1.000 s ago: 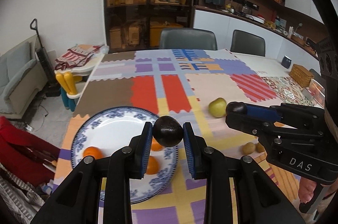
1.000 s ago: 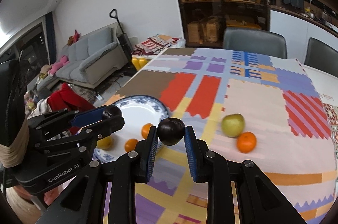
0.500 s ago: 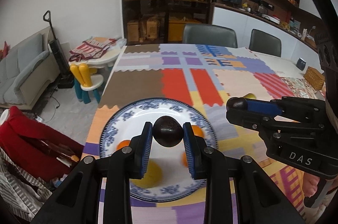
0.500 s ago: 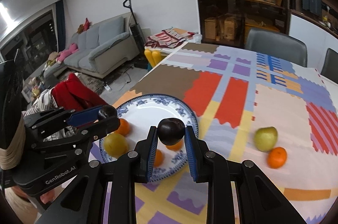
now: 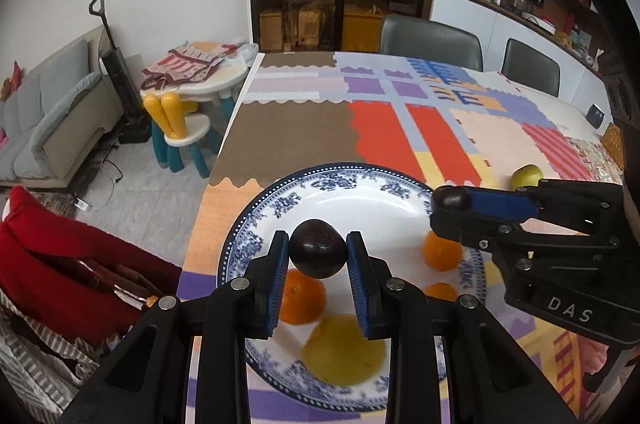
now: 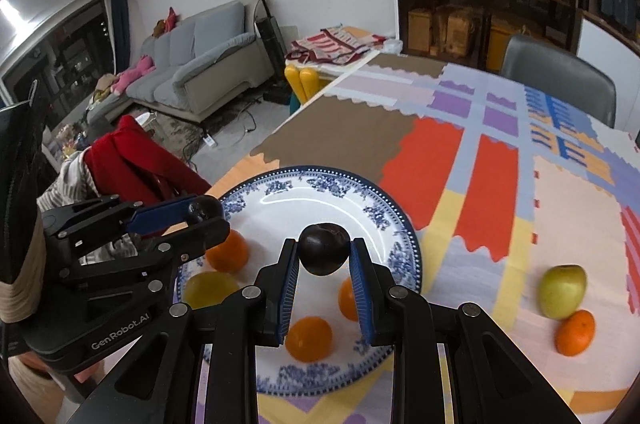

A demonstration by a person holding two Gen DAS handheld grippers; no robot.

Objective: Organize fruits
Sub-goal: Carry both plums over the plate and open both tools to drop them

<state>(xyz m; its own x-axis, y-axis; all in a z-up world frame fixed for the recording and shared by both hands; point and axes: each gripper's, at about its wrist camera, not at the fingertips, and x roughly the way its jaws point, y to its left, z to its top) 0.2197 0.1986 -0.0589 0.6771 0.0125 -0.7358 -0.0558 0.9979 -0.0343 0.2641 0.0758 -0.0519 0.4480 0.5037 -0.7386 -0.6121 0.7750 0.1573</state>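
Both hand-held grippers are loaded. The left hand-held gripper (image 5: 318, 256) is clamped on a dark plum (image 5: 318, 253); the right hand-held gripper (image 6: 323, 256) is clamped on a second dark plum (image 6: 323, 253). Both plums hang above the blue-patterned plate (image 6: 320, 176), which sits on the patchwork-covered surface (image 6: 560, 208).

Plate contents, right wrist view: one orange (image 6: 227, 251) at 9 o'clock, a yellow fruit (image 6: 206, 289) at 8 o'clock, a second orange (image 6: 309, 339) at 6 o'clock, and a third orange (image 6: 346, 299) at 5 o'clock. The bare white area runs from the centre to 12 o'clock.

Procedure, as judged from this position:
1. Lower each plum over the bare white area, clear of the fruit already seated.
2. Bring the fruit close to the plate before releasing. Round fruit is likely to roll if dropped.
3. Release one hand-held gripper at a time, keeping the two bodies apart.
4. Withdraw upward, not sideways.

A green apple (image 6: 562, 290) and a fourth orange (image 6: 575, 333), touching each other, are not yet on the plate.
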